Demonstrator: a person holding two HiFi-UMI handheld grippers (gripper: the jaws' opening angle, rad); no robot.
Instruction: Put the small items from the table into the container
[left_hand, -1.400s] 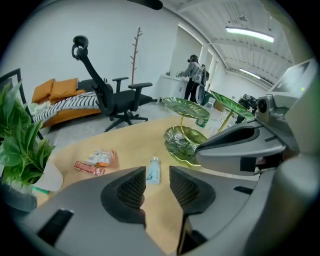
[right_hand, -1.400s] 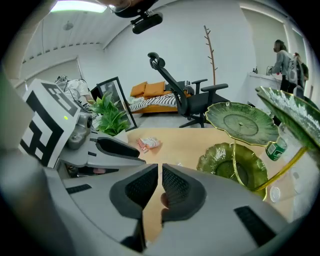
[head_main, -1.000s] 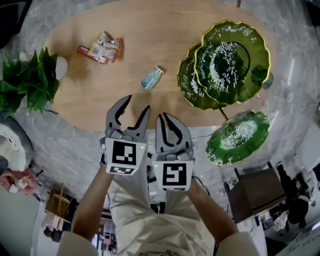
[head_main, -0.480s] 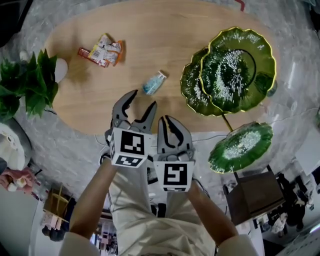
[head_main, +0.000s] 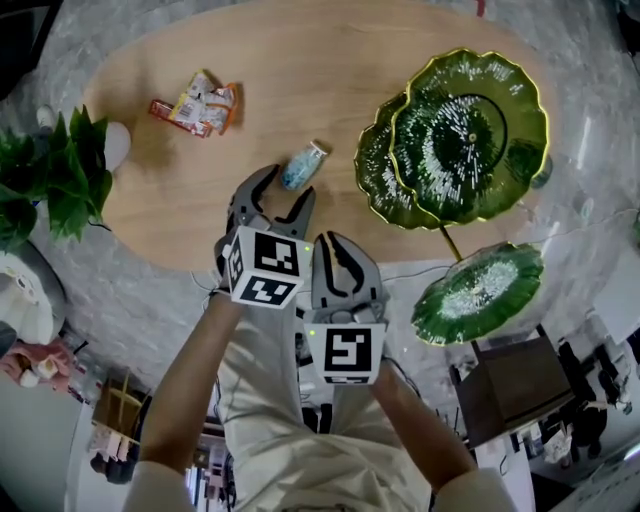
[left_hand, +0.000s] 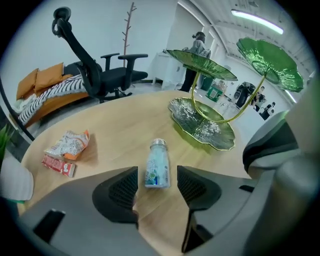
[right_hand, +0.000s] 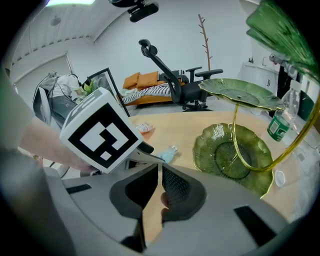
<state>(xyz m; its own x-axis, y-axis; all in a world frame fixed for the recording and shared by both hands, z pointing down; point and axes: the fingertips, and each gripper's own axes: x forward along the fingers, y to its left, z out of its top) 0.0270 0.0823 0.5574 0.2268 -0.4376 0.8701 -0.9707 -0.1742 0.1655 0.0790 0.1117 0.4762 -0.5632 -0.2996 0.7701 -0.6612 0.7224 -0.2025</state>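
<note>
Gripping the small bottle (left_hand: 157, 165) cleanly, I judge, means straddling its middle and closing squarely, since it may roll. It lies sideways on the table (head_main: 330, 60) just ahead of my left hand-held gripper (head_main: 288, 185), jaws wide apart and empty; the right hand-held gripper (right_hand: 160, 175) is closed on nothing.

Noted grey plastic left gripper (head_main: 287, 186): curved claw-shaped jaws, black grid-textured pads (left_hand: 123, 187) on inner faces. Grey plastic right gripper (head_main: 329, 240) looked same build, with broad rounded shell. Left one carried white marker cube (head_main: 266, 266) with black square pattern. Right one had second cube (head_main: 350, 350), small green light (head_main: 311, 331) beside it. I saw pale beige trousers (head_main: 290, 440), pale sleeve edges (head_main: 140, 490) at upper arms, forearms bare.
</note>
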